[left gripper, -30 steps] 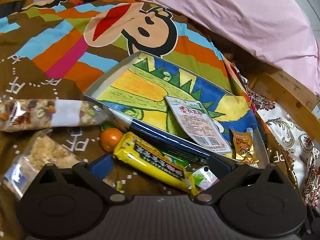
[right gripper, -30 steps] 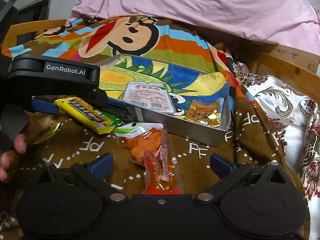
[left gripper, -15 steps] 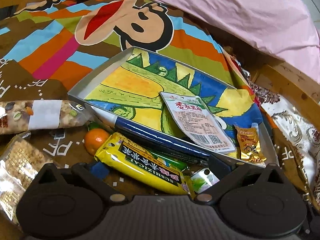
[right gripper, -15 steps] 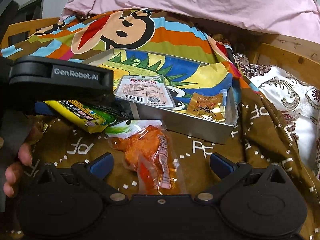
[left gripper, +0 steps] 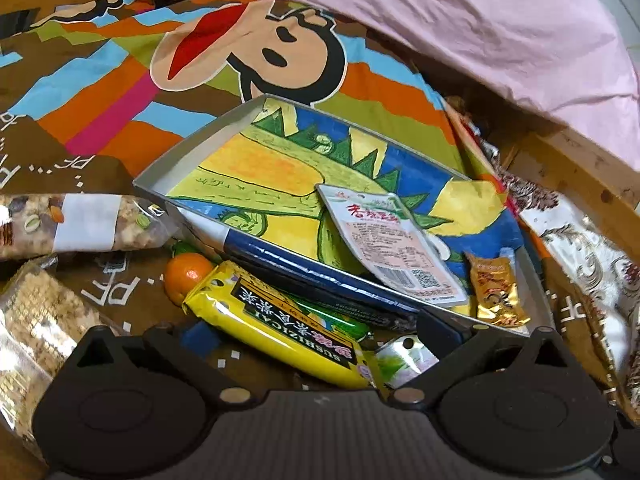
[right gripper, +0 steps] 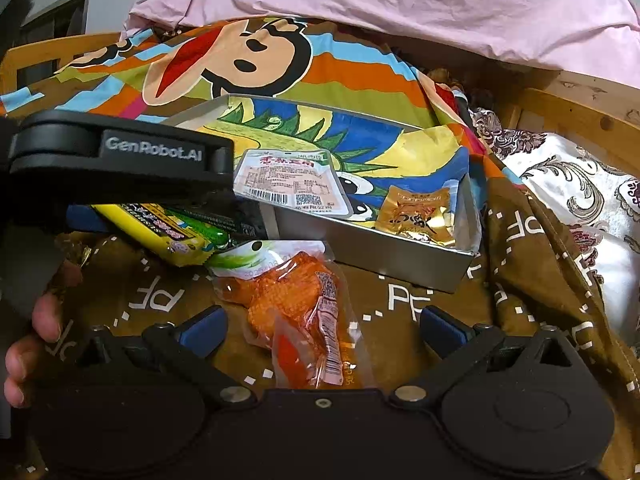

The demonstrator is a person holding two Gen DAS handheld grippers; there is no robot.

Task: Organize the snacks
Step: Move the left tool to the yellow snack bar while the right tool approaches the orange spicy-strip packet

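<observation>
A shallow tin tray (left gripper: 168, 168) with a dinosaur picture lies on the bedspread and holds a white packet (left gripper: 394, 240) and a gold packet (left gripper: 496, 292). My left gripper (left gripper: 320, 332) is open, its fingers on either side of a yellow snack bar (left gripper: 280, 320) lying in front of the tray. My right gripper (right gripper: 320, 328) is open over an orange snack packet (right gripper: 296, 308) lying between its fingers. In the right wrist view the tray (right gripper: 372, 248), the yellow bar (right gripper: 160, 228) and the left gripper's body (right gripper: 120, 160) show.
A small orange (left gripper: 186, 278), a nut bar (left gripper: 80, 226) and a crumbly snack bag (left gripper: 36, 320) lie left of the tray. A green packet (left gripper: 400, 360) lies by the yellow bar. A pink duvet (left gripper: 440, 20) and a wooden bed frame (left gripper: 580, 168) are behind.
My left gripper has moved forward and lower over the yellow bar. My right gripper has edged forward over the orange packet. Both stay open.
</observation>
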